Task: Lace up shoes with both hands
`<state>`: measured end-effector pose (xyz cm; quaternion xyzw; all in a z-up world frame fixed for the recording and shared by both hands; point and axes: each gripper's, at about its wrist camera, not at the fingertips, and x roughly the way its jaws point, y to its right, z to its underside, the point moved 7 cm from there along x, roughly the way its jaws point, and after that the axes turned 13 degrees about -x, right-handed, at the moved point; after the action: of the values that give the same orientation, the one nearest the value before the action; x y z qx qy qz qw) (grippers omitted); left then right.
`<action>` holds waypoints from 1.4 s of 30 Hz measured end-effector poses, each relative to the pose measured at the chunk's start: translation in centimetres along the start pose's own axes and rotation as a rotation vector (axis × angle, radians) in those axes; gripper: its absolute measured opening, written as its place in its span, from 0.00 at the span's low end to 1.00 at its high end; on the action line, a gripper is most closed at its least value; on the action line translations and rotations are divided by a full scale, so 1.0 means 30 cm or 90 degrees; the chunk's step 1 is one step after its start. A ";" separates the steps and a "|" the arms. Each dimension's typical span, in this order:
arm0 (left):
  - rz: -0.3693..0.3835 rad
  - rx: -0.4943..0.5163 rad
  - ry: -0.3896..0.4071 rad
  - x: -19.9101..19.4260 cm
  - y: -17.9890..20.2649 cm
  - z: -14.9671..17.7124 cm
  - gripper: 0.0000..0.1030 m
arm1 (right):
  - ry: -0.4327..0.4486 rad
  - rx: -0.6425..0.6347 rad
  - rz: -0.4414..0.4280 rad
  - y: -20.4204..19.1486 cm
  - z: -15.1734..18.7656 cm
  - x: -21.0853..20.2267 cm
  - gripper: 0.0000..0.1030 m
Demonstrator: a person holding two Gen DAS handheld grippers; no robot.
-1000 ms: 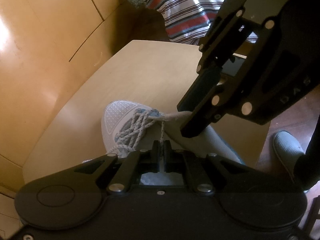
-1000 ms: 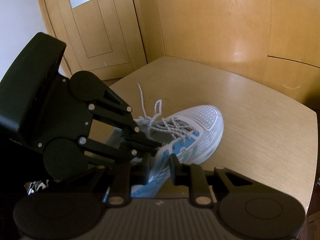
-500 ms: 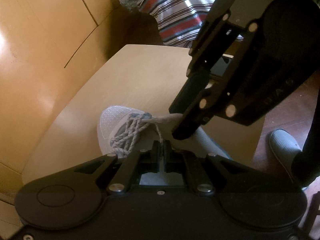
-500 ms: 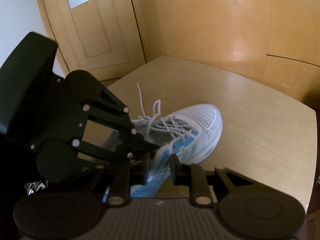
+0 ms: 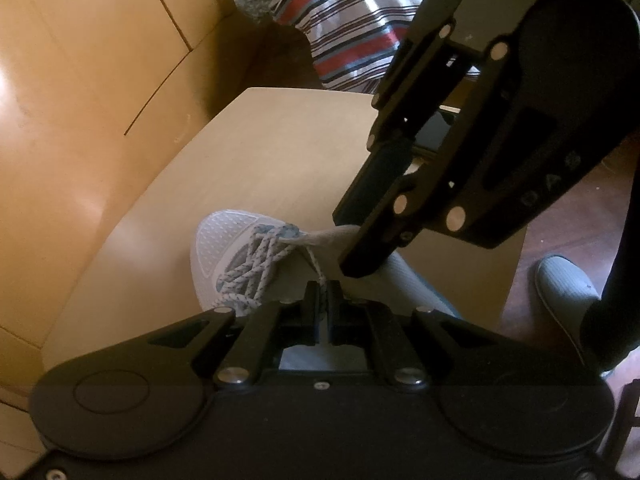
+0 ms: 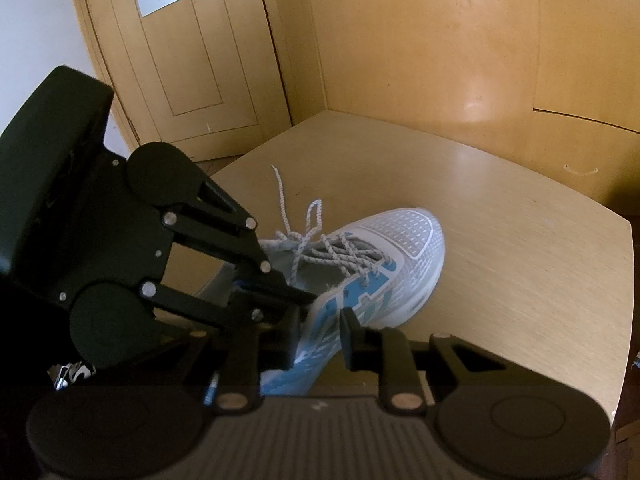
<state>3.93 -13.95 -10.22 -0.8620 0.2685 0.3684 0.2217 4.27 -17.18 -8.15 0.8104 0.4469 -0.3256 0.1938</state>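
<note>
A white mesh shoe (image 6: 400, 248) with bright blue side panels lies on the light wood surface (image 6: 520, 248), toe pointing to the far side and tilted over on its side. Speckled grey-white laces (image 6: 340, 254) criss-cross the eyelets. One loose end (image 6: 280, 196) trails far-left beside a small loop (image 6: 314, 212). Another strand (image 5: 316, 266) runs taut from the top eyelets into the left claw (image 5: 323, 296), pinched tight.

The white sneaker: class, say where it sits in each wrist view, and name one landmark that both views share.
Left wrist view: the white sneaker lies lower centre-left, toe pointing up the picture.
Right wrist view: the sneaker lies centre-right, toe towards the right.
Shared landmark: the speckled laces crossing its top, on the wooden table.
</note>
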 end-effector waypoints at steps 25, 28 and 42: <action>-0.020 0.005 0.009 -0.007 -0.019 -0.008 0.01 | 0.000 0.010 -0.011 0.093 0.008 -0.032 0.20; -0.016 0.006 -0.001 0.009 -0.009 0.000 0.01 | 0.005 0.046 -0.022 0.130 0.017 -0.041 0.18; 0.057 -0.138 0.002 0.001 -0.055 -0.021 0.01 | 0.052 0.311 -0.123 0.282 0.106 -0.064 0.15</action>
<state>5.33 -13.07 -9.54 -0.8687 0.2658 0.4033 0.1101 9.58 -24.70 -8.87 0.7992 0.4381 -0.4075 -0.0578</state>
